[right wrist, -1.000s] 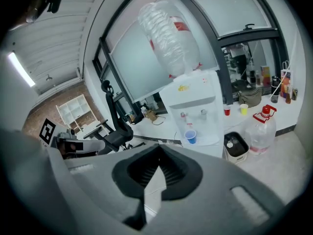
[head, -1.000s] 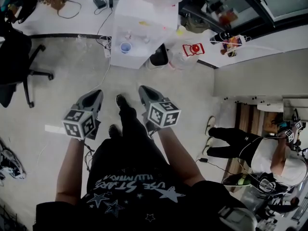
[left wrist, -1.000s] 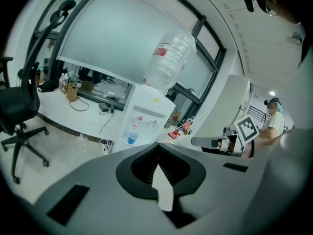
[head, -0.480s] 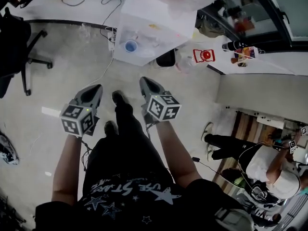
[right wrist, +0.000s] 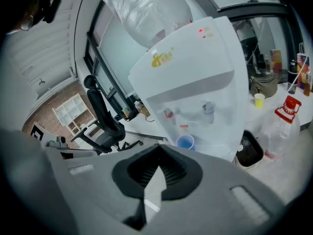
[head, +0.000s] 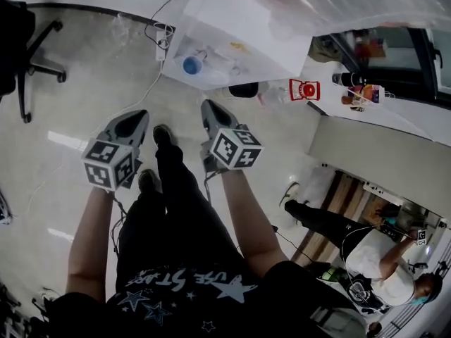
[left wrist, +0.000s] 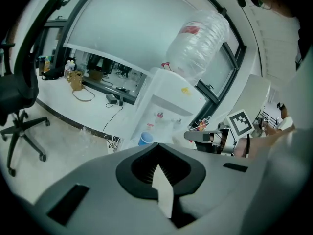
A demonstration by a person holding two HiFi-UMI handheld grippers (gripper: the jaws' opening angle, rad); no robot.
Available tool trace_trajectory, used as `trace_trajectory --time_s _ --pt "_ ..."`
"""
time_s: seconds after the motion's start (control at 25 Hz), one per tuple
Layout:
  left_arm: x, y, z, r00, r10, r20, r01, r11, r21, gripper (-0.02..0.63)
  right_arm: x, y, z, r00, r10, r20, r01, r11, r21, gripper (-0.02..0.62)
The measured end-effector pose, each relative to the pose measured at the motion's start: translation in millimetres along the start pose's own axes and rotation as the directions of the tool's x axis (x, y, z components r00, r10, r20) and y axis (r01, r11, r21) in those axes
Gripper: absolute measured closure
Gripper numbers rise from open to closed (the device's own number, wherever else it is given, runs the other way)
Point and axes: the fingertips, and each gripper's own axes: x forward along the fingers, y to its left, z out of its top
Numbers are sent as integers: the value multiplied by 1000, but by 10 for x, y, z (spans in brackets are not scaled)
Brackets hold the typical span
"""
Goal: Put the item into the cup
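A blue cup (head: 191, 65) stands on the drip tray of a white water dispenser (head: 232, 27), under its taps. The left gripper view shows the cup (left wrist: 145, 138) and so does the right gripper view, cup (right wrist: 185, 142). My left gripper (head: 134, 122) and right gripper (head: 210, 111) are held side by side at waist height over the floor, pointing toward the dispenser and well short of it. The left gripper (left wrist: 157, 153) has its jaws closed together with nothing between them. The right gripper (right wrist: 157, 154) is shut and empty too. No loose item shows in any view.
A large water bottle (right wrist: 142, 9) tops the dispenser. A black bin (head: 243, 89) and a red-labelled plastic bottle (head: 304, 89) sit beside its base. A power strip with cables (head: 161, 37) lies on the floor, an office chair (head: 21, 41) stands left, and another person (head: 366, 252) is lower right.
The head view has drifted so the dispenser looks larger and nearer and the chair has slid to the frame's edge. Both grippers stay shut and side by side.
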Motion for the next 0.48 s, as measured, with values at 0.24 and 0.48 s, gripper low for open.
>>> trace_trajectory --time_s 0.24,0.48 --pt "296 214 -39 1000 7 -9 -7 1000 -24 600 429 -135 34 1000 10 2 -10 1000 10 595" --pt "580 439 5 1000 26 1 -26 998 -54 600 762 -285 77 1000 21 7 -21 999 38 595"
